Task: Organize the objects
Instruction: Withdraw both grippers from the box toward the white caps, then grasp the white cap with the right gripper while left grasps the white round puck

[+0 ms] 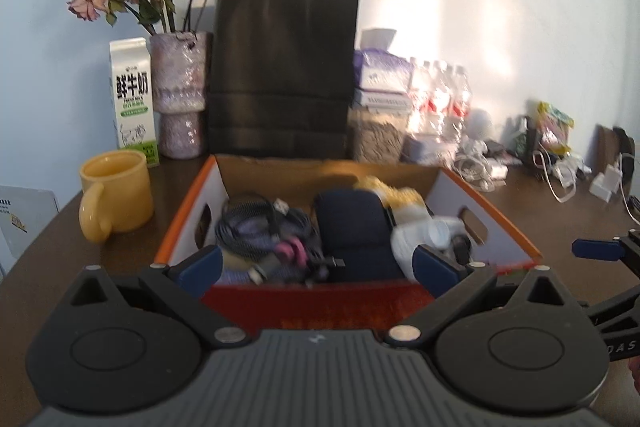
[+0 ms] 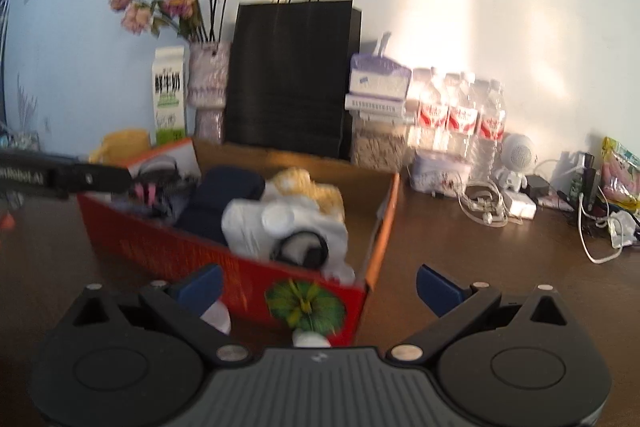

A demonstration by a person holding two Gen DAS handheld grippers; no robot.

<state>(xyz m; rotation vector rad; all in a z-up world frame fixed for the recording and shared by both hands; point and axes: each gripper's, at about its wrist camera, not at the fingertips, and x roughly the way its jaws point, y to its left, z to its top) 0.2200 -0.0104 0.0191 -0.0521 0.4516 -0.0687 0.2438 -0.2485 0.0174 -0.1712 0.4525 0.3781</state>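
While hovering over the brown table (image 2: 500, 267), both spread wide and pinching nothing: left gripper (image 1: 316, 263) facing the red box's (image 1: 312, 301) near wall at twelve o'clock, right gripper (image 2: 318, 287) straddling its near right corner. Sitting inside, past that wall: coiled cables (image 1: 260, 227) at eleven o'clock, dark pouch (image 1: 352, 227) dead ahead, white bundle (image 1: 416, 227) at one. Probably handling light; cardboard walls likely flexing, so gripping the side cutout handles (image 1: 474, 227) or opposite rims looking safest. Farther back, standing at twelve: black paper bag (image 1: 280, 71); at ten, yellow mug (image 1: 116, 195).
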